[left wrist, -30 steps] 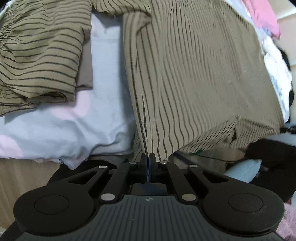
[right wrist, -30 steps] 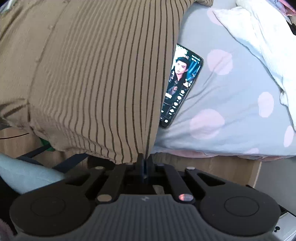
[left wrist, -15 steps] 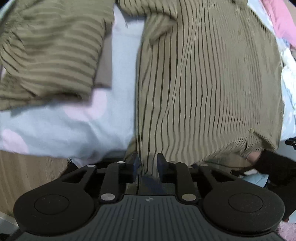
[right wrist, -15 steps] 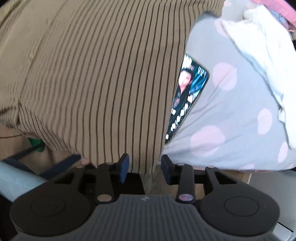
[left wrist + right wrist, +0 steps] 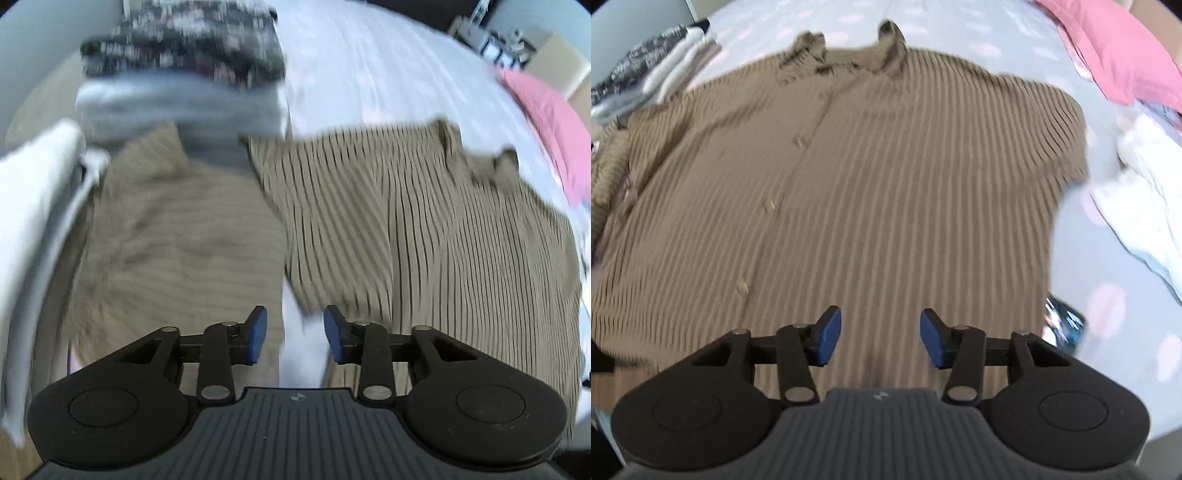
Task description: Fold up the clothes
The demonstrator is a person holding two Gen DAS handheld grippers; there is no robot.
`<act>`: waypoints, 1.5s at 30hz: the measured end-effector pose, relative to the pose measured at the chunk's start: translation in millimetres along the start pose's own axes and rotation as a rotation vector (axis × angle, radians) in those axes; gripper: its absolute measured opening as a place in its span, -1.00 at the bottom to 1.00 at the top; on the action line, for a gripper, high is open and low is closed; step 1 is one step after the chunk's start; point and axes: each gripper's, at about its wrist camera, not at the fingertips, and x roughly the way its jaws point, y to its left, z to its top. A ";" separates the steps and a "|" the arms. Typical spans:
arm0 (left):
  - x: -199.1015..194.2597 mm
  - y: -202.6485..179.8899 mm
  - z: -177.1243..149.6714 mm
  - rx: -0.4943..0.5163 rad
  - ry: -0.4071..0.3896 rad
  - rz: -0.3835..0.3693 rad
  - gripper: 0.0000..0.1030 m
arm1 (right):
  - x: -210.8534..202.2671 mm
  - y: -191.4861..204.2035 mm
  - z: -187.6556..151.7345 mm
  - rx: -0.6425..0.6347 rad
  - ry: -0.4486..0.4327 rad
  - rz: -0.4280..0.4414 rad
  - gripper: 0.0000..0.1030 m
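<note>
So the bed (image 5: pixel 1082 258) takes up basically everything here, covered in a pale blue-grey sheet with faint pink dots, and the brown striped shirt (image 5: pixel 871 192) is spread out flat across the middle of it, button placket running up the front and the collar bunched toward the far edge of the bed. In the left wrist view the same shirt (image 5: pixel 443 229) fills the right half, and its sleeve (image 5: pixel 173 236) lies out to the left side, with a strip of bare sheet showing between sleeve and body. Up by the far left part of the bed there's a stack of folded clothes (image 5: pixel 184 74), a dark patterned piece on top of grey ones, pretty blurry. Something pink (image 5: pixel 1115 51) sits along the far right edge, and a crumpled white cloth (image 5: pixel 1137 206) lies just right of the shirt. A phone (image 5: pixel 1065 319) with its screen lit pokes out from under the shirt's near right corner. The left tool (image 5: pixel 293 332) hangs over the gap between sleeve and body, its jaws have just been opening and sit partly spread with nothing between them. The right tool (image 5: pixel 881 338) hovers over the lower front of the shirt, jaws likewise just opened, about halfway apart, nothing gripped.
</note>
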 end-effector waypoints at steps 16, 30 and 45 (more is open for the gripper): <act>119.7 36.0 85.6 -0.103 -0.125 0.068 -0.15 | 58.0 41.1 38.5 0.020 0.049 0.134 0.11; 81.6 8.6 101.3 -0.015 -0.293 -0.018 -1.00 | 64.1 61.7 36.5 -0.044 0.078 0.134 0.11; 66.0 -52.2 178.8 0.057 -0.222 0.165 -1.00 | 48.8 59.7 40.0 -0.028 0.010 0.144 0.11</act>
